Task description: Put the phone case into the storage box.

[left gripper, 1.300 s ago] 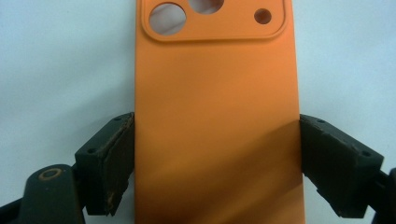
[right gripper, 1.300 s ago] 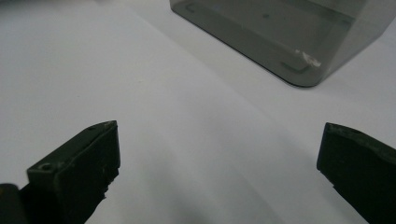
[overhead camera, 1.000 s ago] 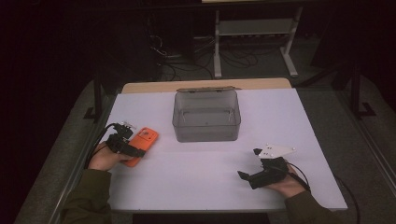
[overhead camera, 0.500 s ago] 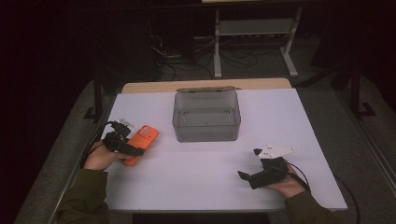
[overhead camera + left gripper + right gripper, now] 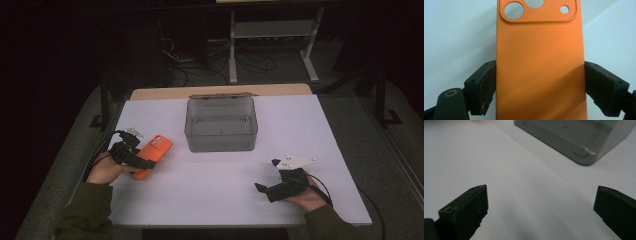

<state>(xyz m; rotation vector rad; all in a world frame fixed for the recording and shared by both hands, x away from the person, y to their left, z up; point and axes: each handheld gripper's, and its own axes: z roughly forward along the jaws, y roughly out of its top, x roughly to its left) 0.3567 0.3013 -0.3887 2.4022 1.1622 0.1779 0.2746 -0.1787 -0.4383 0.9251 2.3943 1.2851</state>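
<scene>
Dim room behind, cables and a metal rack on the floor; white bench (image 5: 220,200) in front, lit.

Item 1: orange phone case (image 5: 154,155), back side up, camera cut-outs at the far end. Lies at the bench's left side, near the edge, well apart from the box.

Item 2: smoky clear box (image 5: 221,124), lid off or folded back, nothing visible inside. Stands mid-bench toward the far edge.

Item 3: left tool (image 5: 136,160), held in the left hand (image 5: 104,169). In the left gripper view its pads (image 5: 486,87) sit against the case's two long edges at the near end; jaws clamped across the case's width. Whether the case has left the bench cannot be told.

Item 4: right tool (image 5: 266,186), held in the right hand (image 5: 307,197), resting low at the bench's right front. Jaws stand wide apart, nothing between them; the box's corner lies ahead in its own view.

Handling note, as judged: the step is carrying the case to the box. A grip near one end lets the far end droop, so lift level and slowly. A soft case may bow under squeeze; hold only firmly enough. Clear the box wall before lowering, then release low inside.
</scene>
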